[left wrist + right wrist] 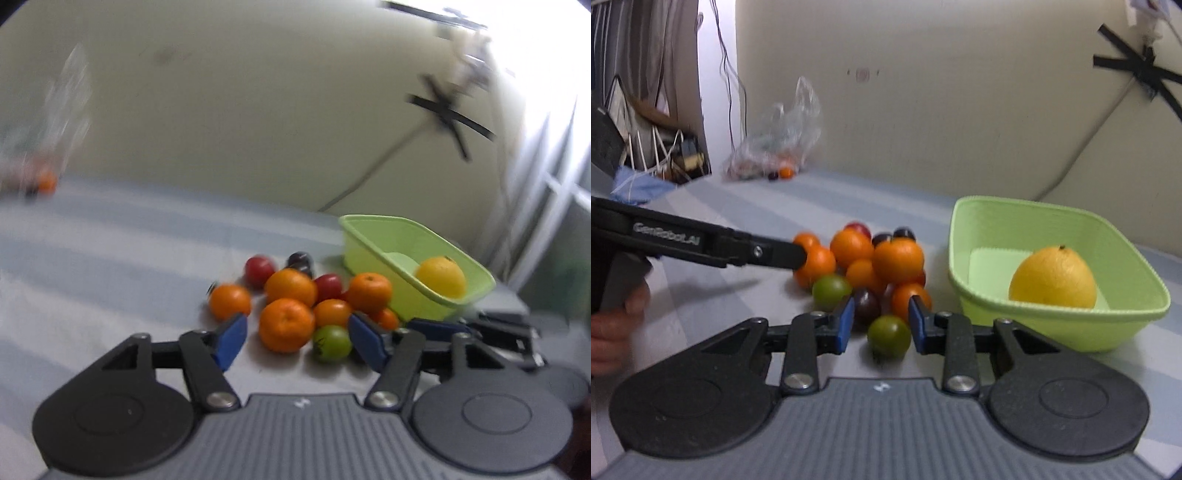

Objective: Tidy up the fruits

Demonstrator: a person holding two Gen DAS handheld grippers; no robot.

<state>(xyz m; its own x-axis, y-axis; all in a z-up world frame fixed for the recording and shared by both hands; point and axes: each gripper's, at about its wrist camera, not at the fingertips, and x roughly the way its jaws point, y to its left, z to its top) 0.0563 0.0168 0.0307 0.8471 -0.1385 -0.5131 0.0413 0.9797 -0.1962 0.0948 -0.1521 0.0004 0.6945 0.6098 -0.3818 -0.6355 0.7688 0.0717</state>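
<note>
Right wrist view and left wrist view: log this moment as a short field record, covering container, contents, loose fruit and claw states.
container: green basin, on the striped table
contents: one yellow citrus fruit
loose fruit: pile of oranges, red and dark plums, green fruits, left of the basin
right claw: open, fingers either side of a green fruit, not closed on it
left claw: open, at the pile's edge near a large orange
background: plastic bag with more fruit at the table's far end

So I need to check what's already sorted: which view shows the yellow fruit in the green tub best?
The right wrist view: the yellow fruit is large, sharp and alone in the green tub. The left wrist view shows it smaller, blurred and off to the side.
</note>
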